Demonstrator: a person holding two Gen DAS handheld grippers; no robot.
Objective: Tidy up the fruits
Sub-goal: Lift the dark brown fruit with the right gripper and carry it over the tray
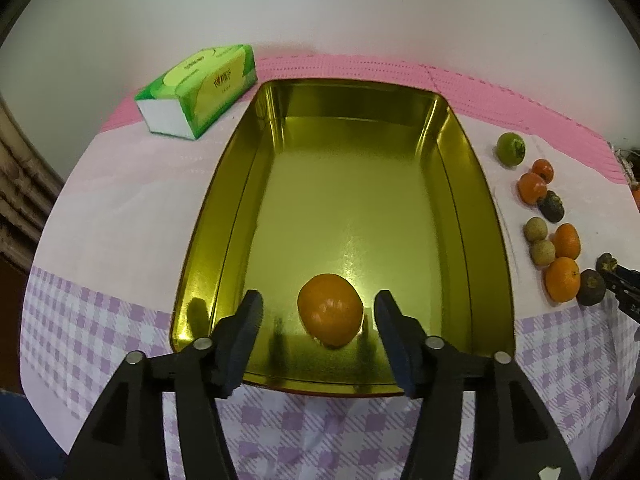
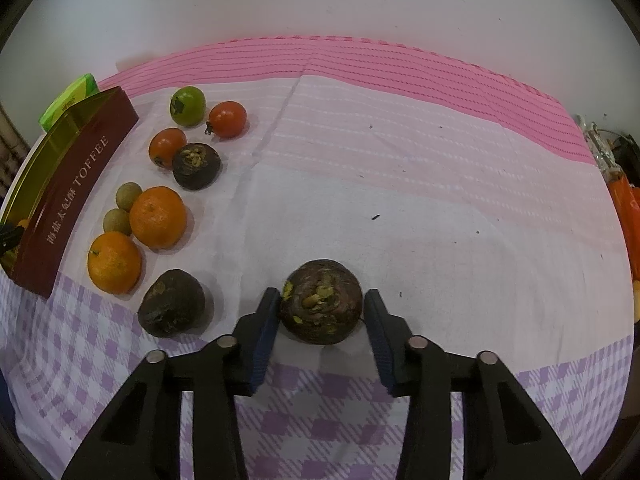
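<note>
Gold-lined tin [image 1: 460, 184] is the landmark here, a long rectangular one with a dark red outside, sitting on a tabletop [image 2: 400, 200] under a pink and lilac check cloth. One mandarin [image 1: 330, 310] already lies inside it at the near end, and the left tool [image 1: 318, 312] hangs over it with its pads spread apart, clear of the peel on both sides, so that one looks dropped off.

To the right of the tin the rest of the fruit waits in a loose row: a green persimmon [image 2: 187, 106], two red-orange ones, two more mandarins, two little longans and a couple of dark mangosteens. Furthest from the tin, the right tool [image 2: 322, 308] sits around another mangosteen [image 2: 320, 302], left pad touching the rind and the right one at its edge, so I'd call it clamped, though lightly.

My worry: that rind is round and crusty, so a weak pinch could let it roll out on the way over, and a drop onto metal could bruise it or knock the mandarin.

Readable text: the tin's side says "TOFFEE" after some Chinese characters. A green tissue pack [image 1: 196, 90] behind the tin has printing I can't make out.
</note>
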